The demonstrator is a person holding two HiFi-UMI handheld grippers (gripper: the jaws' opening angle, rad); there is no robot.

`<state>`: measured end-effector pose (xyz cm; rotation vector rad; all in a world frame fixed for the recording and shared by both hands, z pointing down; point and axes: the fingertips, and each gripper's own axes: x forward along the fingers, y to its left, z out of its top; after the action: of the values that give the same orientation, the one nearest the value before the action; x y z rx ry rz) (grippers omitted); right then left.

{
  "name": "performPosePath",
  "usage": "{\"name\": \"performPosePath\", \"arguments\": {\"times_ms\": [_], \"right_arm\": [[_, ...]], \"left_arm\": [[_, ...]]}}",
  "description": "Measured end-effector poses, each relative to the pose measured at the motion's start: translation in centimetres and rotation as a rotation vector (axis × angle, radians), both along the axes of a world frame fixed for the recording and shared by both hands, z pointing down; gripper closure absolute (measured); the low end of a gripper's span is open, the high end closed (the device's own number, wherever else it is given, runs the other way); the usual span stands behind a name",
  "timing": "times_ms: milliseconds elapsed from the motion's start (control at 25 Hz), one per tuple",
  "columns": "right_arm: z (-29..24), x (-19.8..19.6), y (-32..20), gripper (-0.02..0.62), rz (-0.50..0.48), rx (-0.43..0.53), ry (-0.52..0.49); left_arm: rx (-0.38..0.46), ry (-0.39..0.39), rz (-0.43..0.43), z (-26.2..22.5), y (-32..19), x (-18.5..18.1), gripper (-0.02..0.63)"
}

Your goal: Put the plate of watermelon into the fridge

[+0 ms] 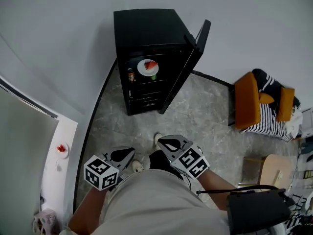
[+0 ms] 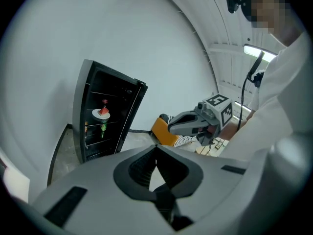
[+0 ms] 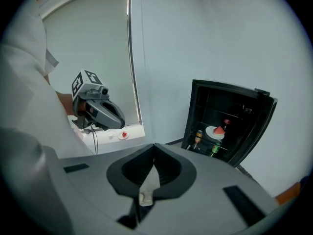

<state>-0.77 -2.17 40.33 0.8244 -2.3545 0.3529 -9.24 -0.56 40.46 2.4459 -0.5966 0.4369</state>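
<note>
A white plate with a red watermelon slice (image 1: 147,66) rests on a shelf inside the black mini fridge (image 1: 146,28), whose door (image 1: 188,67) hangs open to the right. The plate also shows in the left gripper view (image 2: 101,113) and in the right gripper view (image 3: 215,131). Both grippers are held low near the person's body, well short of the fridge. My left gripper (image 1: 128,153) is shut with nothing in it. My right gripper (image 1: 164,142) is shut and empty too.
A bottle (image 1: 131,75) and a green can (image 1: 153,76) stand in the fridge by the plate. A second small plate with red pieces (image 1: 61,150) lies on the white ledge at left. An orange chair with striped cloth (image 1: 249,102) stands at right. The person's shoes (image 1: 157,139) are on the grey stone floor.
</note>
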Motion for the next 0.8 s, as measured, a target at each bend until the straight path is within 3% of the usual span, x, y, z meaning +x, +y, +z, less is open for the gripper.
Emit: {"name": "performPosePath", "arguments": {"times_ms": [800], "right_arm": [[-0.21, 0.49, 1.07, 0.58, -0.009, 0.006, 0.001]], "left_arm": [[0.015, -0.015, -0.027, 0.22, 0.62, 0.14, 0.594]]}}
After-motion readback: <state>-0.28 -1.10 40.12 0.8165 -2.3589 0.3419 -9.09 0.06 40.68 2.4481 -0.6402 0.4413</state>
